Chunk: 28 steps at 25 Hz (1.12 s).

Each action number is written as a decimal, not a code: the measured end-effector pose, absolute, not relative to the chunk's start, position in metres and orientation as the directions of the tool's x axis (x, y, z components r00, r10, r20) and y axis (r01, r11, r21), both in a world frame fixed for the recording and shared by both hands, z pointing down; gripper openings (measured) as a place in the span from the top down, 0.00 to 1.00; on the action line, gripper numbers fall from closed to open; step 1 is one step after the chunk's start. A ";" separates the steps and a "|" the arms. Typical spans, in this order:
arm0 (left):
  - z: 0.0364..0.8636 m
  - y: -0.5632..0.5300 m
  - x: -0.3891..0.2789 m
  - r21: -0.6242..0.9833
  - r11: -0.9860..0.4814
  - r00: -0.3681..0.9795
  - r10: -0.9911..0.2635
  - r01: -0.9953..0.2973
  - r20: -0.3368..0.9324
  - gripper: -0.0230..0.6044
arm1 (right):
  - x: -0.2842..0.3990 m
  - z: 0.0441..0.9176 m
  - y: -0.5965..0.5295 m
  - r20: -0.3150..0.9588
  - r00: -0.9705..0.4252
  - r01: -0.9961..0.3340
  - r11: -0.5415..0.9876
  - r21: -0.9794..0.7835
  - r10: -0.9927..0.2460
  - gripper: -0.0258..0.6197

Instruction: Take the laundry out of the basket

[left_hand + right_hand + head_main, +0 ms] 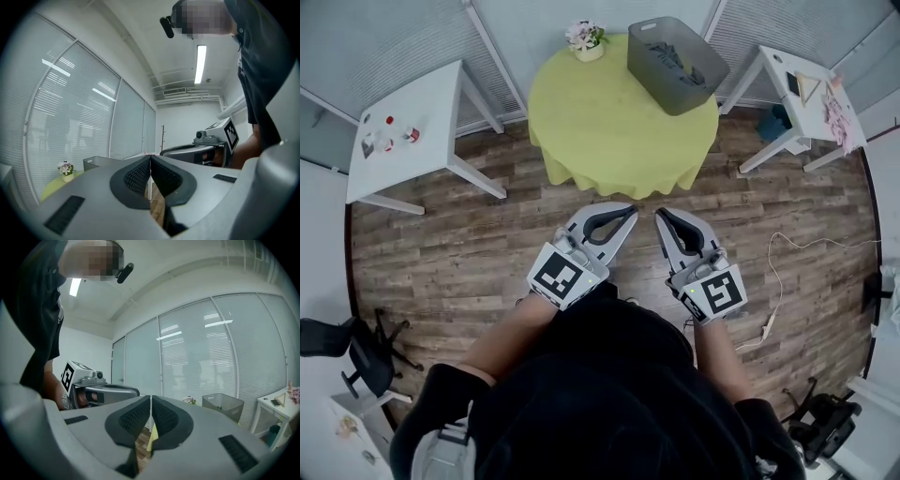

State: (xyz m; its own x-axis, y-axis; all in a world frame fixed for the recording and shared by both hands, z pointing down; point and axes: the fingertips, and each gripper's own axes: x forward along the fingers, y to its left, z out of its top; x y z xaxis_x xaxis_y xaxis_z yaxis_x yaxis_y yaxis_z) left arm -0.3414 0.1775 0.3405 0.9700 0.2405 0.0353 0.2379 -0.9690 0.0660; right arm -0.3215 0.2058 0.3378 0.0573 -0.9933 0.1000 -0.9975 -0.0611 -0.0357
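- Wood plank floor [469, 253] fills the head view.
- Round table [609, 122] with a yellow-green cloth, at 12 o'clock from the person, well ahead of both grippers.
- White side table [417, 117] at 10 o'clock with small red and white items on it; another white side table [802, 70] at 2 o'clock with papers and pink bits.
- Grey laundry basket [698, 80] sits on the round table at its 1 o'clock edge, tilted toward the rim.
- Laundry [667, 56], dark grey cloth, lies inside the basket, well apart from both grippers.
- Left gripper [628, 212] held over the floor at 6 o'clock of the table, pointing about 1 o'clock; jaws clenched together, nothing between them.
- Right gripper [660, 216] just beside it, pointing about 11 o'clock; jaws clenched tight too, empty. The two tips are near each other but apart.
- Black office chair [356, 352] at 8 o'clock, another one [825, 422] at 4 o'clock.
- Flower pot [586, 39] with pale blooms on the table's 12 o'clock edge, left of the basket.
- White cable [778, 272] trails on the floor at 3 o'clock of the right gripper.
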 end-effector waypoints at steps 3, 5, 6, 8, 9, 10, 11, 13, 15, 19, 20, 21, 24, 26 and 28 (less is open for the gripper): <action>0.342 0.160 -0.335 0.076 -0.963 0.965 0.261 0.257 0.036 0.95 | -0.317 0.339 0.188 0.106 0.071 -0.997 -0.075 -0.030 -0.992 0.91; 0.345 0.150 -0.329 0.078 -0.958 0.959 0.281 0.277 0.044 0.95 | -0.314 0.337 0.178 0.103 0.082 -0.996 -0.085 -0.022 -0.991 0.91; 0.346 0.146 -0.327 0.081 -0.954 0.955 0.293 0.289 0.046 0.95 | -0.312 0.337 0.175 0.102 0.087 -0.996 -0.090 -0.019 -0.991 0.91; 0.346 0.141 -0.321 0.082 -0.947 0.947 0.316 0.312 0.048 0.95 | -0.307 0.334 0.170 0.099 0.100 -0.995 -0.102 -0.014 -0.990 0.91; 0.345 0.139 -0.318 0.079 -0.943 0.944 0.327 0.323 0.047 0.95 | -0.303 0.334 0.168 0.102 0.109 -0.994 -0.110 -0.008 -0.989 0.91; 0.343 0.138 -0.314 0.080 -0.940 0.941 0.335 0.331 0.040 0.95 | -0.299 0.333 0.168 0.107 0.118 -0.993 -0.119 -0.002 -0.987 0.91; 0.341 0.138 -0.310 0.087 -0.938 0.940 0.340 0.337 0.027 0.95 | -0.294 0.332 0.168 0.109 0.128 -0.992 -0.129 0.002 -0.986 0.91; 0.339 0.137 -0.303 0.101 -0.933 0.938 0.347 0.345 0.008 0.95 | -0.286 0.331 0.168 0.106 0.148 -0.989 -0.147 0.009 -0.983 0.91; 0.340 0.136 -0.296 0.102 -0.930 0.935 0.356 0.353 0.009 0.95 | -0.276 0.331 0.167 0.102 0.162 -0.987 -0.162 0.011 -0.981 0.91; 0.344 0.140 -0.278 0.070 -0.927 0.926 0.373 0.369 0.050 0.95 | -0.259 0.338 0.172 0.108 0.165 -0.986 -0.167 -0.008 -0.980 0.91; 0.344 0.143 -0.273 0.072 -0.927 0.927 0.373 0.369 0.051 0.95 | -0.254 0.340 0.174 0.111 0.164 -0.986 -0.166 -0.013 -0.980 0.91; 0.344 0.144 -0.267 0.075 -0.928 0.928 0.370 0.366 0.048 0.95 | -0.249 0.341 0.175 0.111 0.163 -0.986 -0.165 -0.015 -0.980 0.91; 0.344 0.148 -0.249 0.060 -0.932 0.931 0.362 0.359 0.056 0.95 | -0.228 0.341 0.176 0.097 0.154 -0.988 -0.156 -0.013 -0.983 0.91; 0.344 0.150 -0.233 0.053 -0.936 0.934 0.351 0.348 0.067 0.95 | -0.213 0.340 0.178 0.084 0.139 -0.990 -0.140 -0.012 -0.987 0.91; 0.344 0.154 -0.217 0.052 -0.940 0.937 0.340 0.337 0.073 0.95 | -0.197 0.340 0.181 0.081 0.124 -0.992 -0.126 -0.018 -0.989 0.91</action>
